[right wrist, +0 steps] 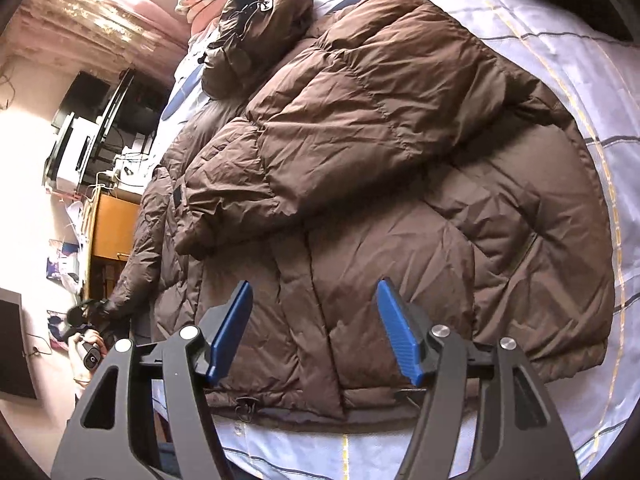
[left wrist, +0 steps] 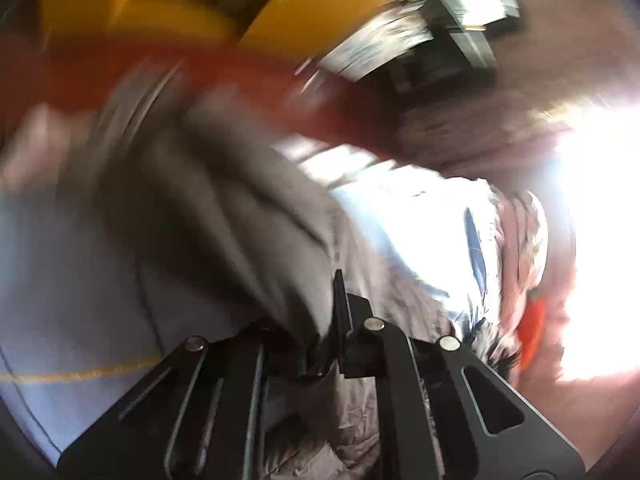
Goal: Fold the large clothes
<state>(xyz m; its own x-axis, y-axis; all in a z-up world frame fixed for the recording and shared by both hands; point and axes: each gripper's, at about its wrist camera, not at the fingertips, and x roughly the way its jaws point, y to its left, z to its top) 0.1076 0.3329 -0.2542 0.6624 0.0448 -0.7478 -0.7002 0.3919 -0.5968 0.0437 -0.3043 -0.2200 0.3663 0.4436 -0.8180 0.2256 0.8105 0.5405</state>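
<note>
Jacket: brown puffer jacket (right wrist: 400, 184) lies spread on the bed (right wrist: 560, 52), one sleeve folded across its chest, hood toward the pillows.
Right claw (right wrist: 316, 332): jaws apart, empty, hovering just over the hem.
Left claw (left wrist: 340, 320): jaws closed on the other sleeve (right wrist: 140, 240), which hangs off the bed's far edge.
Key relation: sleeve's long axis runs along that edge; the left hand is nearer.

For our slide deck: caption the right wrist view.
Open right gripper hovers over brown puffer jacket, one sleeve folded across, on checked bedsheet.
</note>
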